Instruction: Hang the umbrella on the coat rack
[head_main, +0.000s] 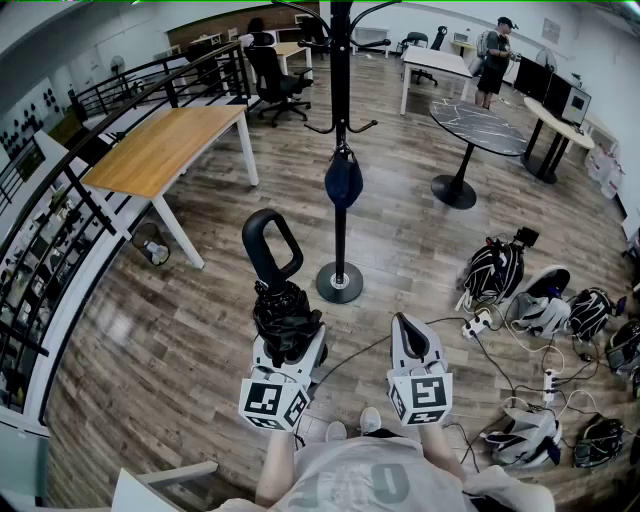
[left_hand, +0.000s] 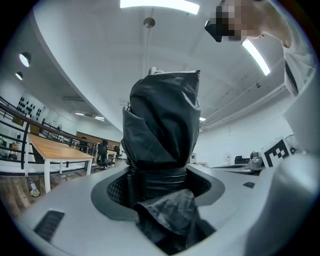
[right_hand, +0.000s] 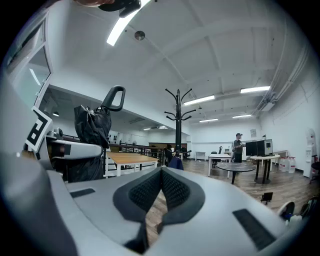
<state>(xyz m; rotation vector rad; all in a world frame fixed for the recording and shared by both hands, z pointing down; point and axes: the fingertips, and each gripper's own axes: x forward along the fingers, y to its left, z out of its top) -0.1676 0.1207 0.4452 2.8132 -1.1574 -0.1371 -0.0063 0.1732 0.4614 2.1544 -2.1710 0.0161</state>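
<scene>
Down at the bottom of the head view, the left gripper (head_main: 288, 340) is clamped around a folded black umbrella (head_main: 278, 295), which stands upright with its loop handle on top. The right gripper (head_main: 413, 342) sits just beside it, jaws pressed together and empty. Straight ahead, mid-frame, is the tall black metal coat rack (head_main: 340, 235) with a dark blue bag (head_main: 343, 182) on a lower hook. Over on the right, black-and-white helmet-like gear (head_main: 495, 270) and a white power strip (head_main: 548, 383) lie on the grey-brown wood plank floor (head_main: 200, 330). On the left a small mesh bin (head_main: 152, 247), contents unclear, sits by a light wooden table (head_main: 165, 145). Further back are a round dark table (head_main: 478, 128) at upper right and a black railing (head_main: 60, 210) along the left edge.
</scene>
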